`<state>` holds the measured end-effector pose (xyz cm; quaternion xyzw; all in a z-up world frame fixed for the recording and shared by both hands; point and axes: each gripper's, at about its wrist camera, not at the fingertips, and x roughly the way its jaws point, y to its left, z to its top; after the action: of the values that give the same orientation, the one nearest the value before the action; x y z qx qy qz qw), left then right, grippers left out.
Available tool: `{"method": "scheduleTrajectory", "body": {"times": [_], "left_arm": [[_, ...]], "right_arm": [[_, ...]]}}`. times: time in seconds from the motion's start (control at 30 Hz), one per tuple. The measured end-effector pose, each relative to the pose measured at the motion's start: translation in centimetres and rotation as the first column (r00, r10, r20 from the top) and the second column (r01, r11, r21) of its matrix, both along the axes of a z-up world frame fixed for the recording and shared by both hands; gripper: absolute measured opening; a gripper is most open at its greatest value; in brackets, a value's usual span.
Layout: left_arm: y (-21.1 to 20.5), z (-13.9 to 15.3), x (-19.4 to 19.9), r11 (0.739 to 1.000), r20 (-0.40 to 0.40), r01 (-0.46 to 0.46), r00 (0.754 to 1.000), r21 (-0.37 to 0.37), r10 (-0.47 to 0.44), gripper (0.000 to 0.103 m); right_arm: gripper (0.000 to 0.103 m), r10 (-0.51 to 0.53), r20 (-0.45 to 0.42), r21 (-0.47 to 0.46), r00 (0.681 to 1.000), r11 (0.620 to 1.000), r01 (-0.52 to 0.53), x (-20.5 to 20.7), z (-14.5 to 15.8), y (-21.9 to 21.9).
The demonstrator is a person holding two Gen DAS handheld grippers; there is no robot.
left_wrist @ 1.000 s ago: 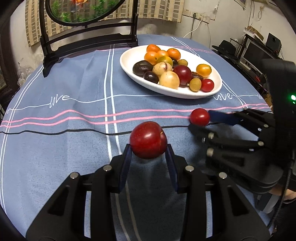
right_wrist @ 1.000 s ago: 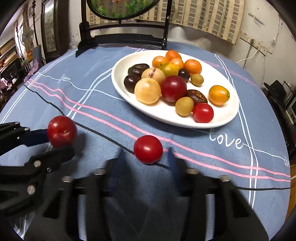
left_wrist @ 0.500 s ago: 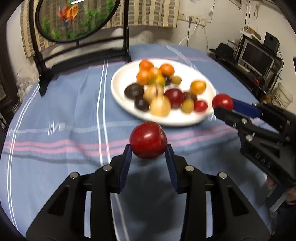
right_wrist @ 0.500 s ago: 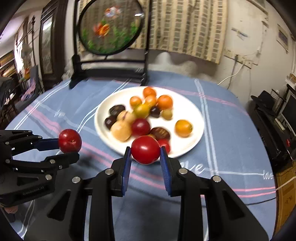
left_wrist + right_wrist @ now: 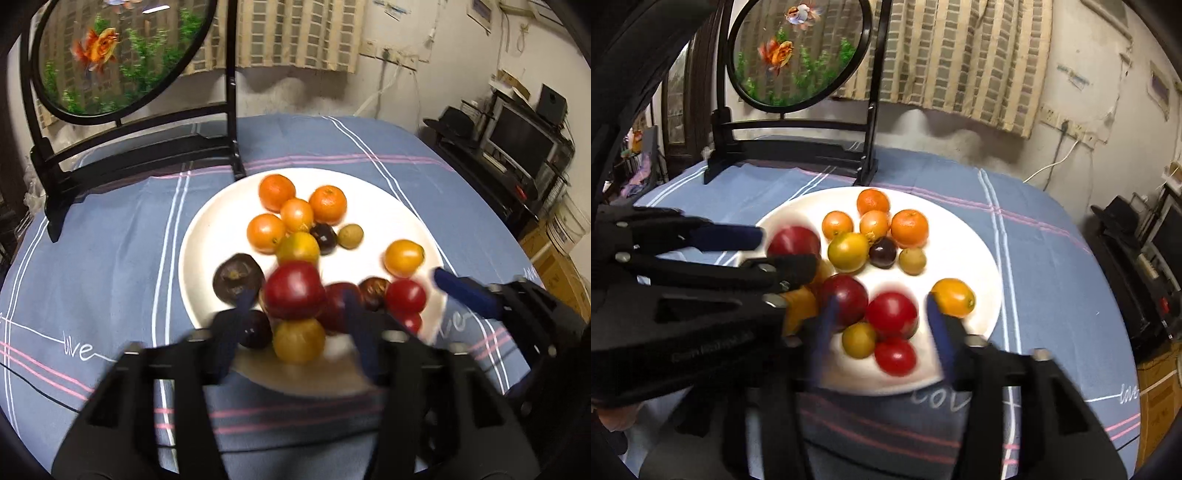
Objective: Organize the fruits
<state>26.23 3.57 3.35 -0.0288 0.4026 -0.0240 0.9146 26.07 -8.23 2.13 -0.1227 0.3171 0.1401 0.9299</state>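
Observation:
A white oval plate [image 5: 207,236] [image 5: 971,254] on the blue tablecloth holds several fruits: oranges, dark plums, yellow and red ones. My left gripper [image 5: 295,306] is over the plate's near edge with its jaws spread apart; a red plum [image 5: 294,290] [image 5: 793,240] sits between them, free of both pads. My right gripper [image 5: 881,321] is open over the plate's front; a red tomato [image 5: 892,314] [image 5: 405,295] lies between its fingers among the other fruit. Both views are motion-blurred.
A round goldfish screen on a black stand [image 5: 140,147] [image 5: 798,147] stands at the table's far side behind the plate. Shelves with electronics [image 5: 517,147] stand to the right beyond the table edge.
Both grippers moved forward over the plate and opened. The red plum and the red tomato, held half a second ago, are let go over the plate's fruit.

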Motion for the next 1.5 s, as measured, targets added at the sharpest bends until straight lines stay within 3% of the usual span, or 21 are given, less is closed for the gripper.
{"method": "scheduleTrajectory", "body": {"times": [0.37, 0.57, 0.73, 1.1, 1.5], "left_arm": [[0.4, 1.0, -1.9, 1.0, 0.023, -0.013, 1.0, -0.013, 0.013, 0.078], [0.2, 1.1, -5.5, 1.0, 0.018, -0.008, 1.0, -0.026, 0.009, 0.083], [0.3, 0.9, -9.1, 0.999, 0.015, -0.013, 1.0, -0.03, 0.014, 0.089], [0.2, -1.3, -15.8, 0.999, -0.024, -0.033, 0.999, -0.01, 0.033, 0.095], [1.6, -2.8, -17.2, 0.996, -0.035, -0.086, 0.996, 0.035, 0.087, 0.098]], "right_arm": [[0.054, -0.02, -0.024, 0.034, 1.0, 0.999, 0.021, -1.7, 0.5, -2.2], [0.056, -0.067, -0.105, 0.079, 0.992, 0.994, 0.076, -4.5, 0.4, -4.7], [0.063, -0.089, -0.107, 0.083, 0.99, 0.992, 0.098, -7.8, 0.5, -5.6], [0.064, -0.145, -0.141, 0.07, 0.979, 0.985, 0.156, -12.3, -0.5, -5.7], [0.064, -0.156, -0.161, 0.095, 0.975, 0.98, 0.172, -13.4, -1.7, -5.5]]}}
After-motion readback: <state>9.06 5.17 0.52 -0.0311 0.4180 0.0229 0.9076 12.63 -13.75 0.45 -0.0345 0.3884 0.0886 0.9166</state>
